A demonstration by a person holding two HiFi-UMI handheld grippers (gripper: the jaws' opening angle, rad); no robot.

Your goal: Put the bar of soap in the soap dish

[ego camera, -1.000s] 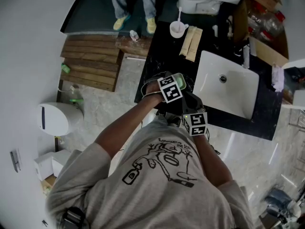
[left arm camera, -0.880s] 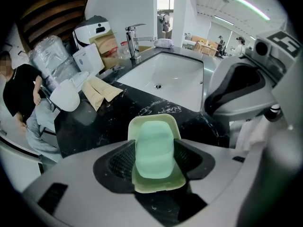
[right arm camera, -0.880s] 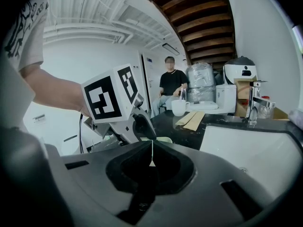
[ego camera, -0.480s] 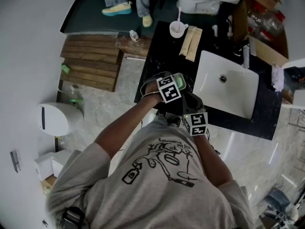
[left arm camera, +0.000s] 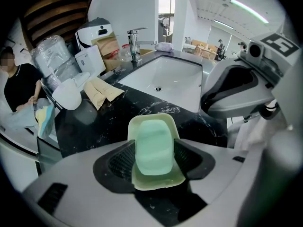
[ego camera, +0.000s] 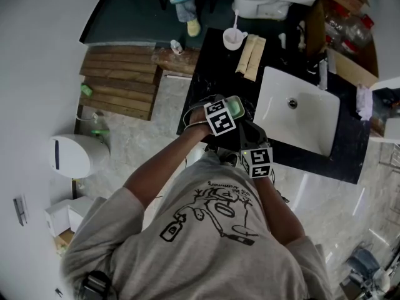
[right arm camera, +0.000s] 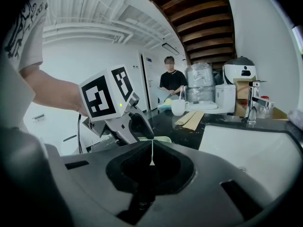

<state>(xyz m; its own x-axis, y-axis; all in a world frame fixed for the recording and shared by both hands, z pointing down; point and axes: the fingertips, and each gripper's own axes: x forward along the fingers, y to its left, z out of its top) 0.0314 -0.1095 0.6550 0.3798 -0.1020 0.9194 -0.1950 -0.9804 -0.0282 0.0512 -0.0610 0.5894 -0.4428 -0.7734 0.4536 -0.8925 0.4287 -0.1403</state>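
**Item 1, nearest: left gripper**. Narrowed onto the mint-green oval bar of soap, with a black ribbed pad against each long side. Bar lying lengthwise inside the pale green plastic soap dish, on the black marbled counter just left of the white rectangular sink basin. Fully seated or just above the dish floor — not decidable from these views.

**Handling, as judged.** Placement close to complete.
- Lower until the bar bears on the dish.
- Part the jaws slowly and evenly, so that neither pad drags the bar sideways.
- Lift straight up, clear of the rim.
- Bar probably slick, and the light dish apt to skate on polished stone if nudged.

**Item 2: right gripper**. Closed on nothing, only a thin sliver of light between the pads. Held by the sink's near left corner, behind the left tool. Best kept there, out of the way.

**Containers, near to far**
- Soap dish: one bar, nothing else visible.
- Sink basin: bare but for the drain.
- White round cup, well beyond the sink's far left corner: one thin stick standing in it — kind not legible.
- Two tan paper packets, lying flat between cup and sink.
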